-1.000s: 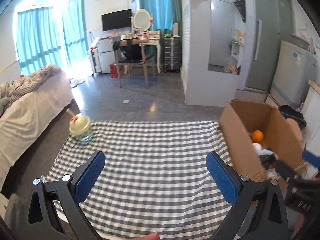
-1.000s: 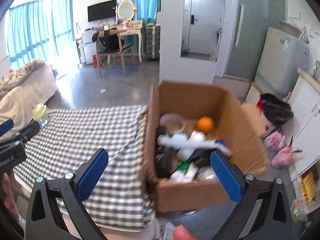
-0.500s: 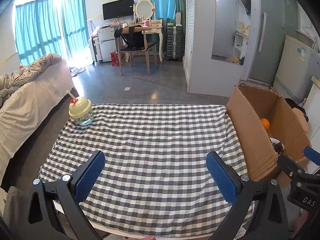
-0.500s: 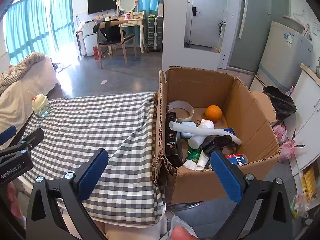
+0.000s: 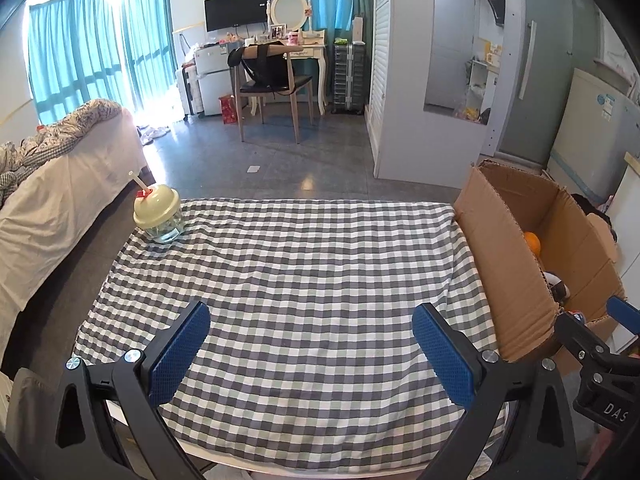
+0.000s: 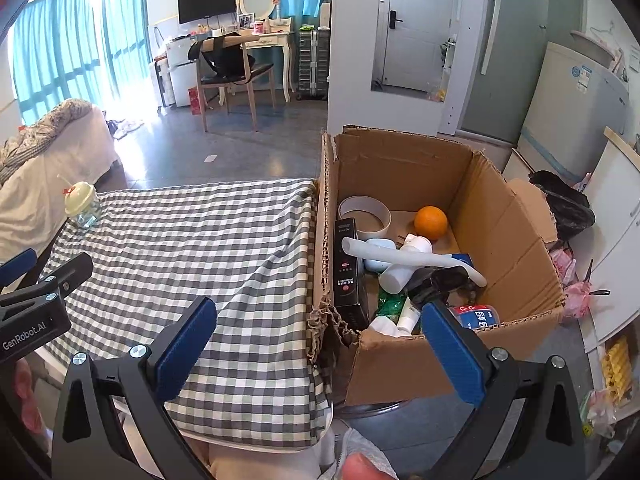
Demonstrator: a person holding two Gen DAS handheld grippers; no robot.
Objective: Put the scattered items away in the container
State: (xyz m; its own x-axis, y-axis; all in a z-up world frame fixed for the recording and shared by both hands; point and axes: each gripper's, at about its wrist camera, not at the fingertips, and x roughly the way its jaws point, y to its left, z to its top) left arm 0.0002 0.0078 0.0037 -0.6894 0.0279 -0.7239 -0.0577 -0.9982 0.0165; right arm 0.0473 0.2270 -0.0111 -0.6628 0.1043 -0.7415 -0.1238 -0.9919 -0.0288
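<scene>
A glass jar with a cream lid and straw (image 5: 159, 217) stands at the far left corner of the checked tablecloth (image 5: 304, 272); it also shows in the right wrist view (image 6: 82, 205). The cardboard box (image 6: 516, 240) beside the table's right edge holds an orange (image 6: 430, 222), a white roll, bottles and a black box. It also shows in the left wrist view (image 5: 504, 256). My left gripper (image 5: 312, 354) is open and empty above the table's near edge. My right gripper (image 6: 320, 350) is open and empty, over the box's near left corner.
A bed (image 5: 52, 188) lies to the left of the table. A chair (image 5: 268, 80) and a desk stand far back. A white fridge (image 6: 576, 108) and a black bag (image 6: 560, 204) are to the right of the box.
Both grippers have pulled back and risen, so more of the table and the box shows. Both stay open and empty.
</scene>
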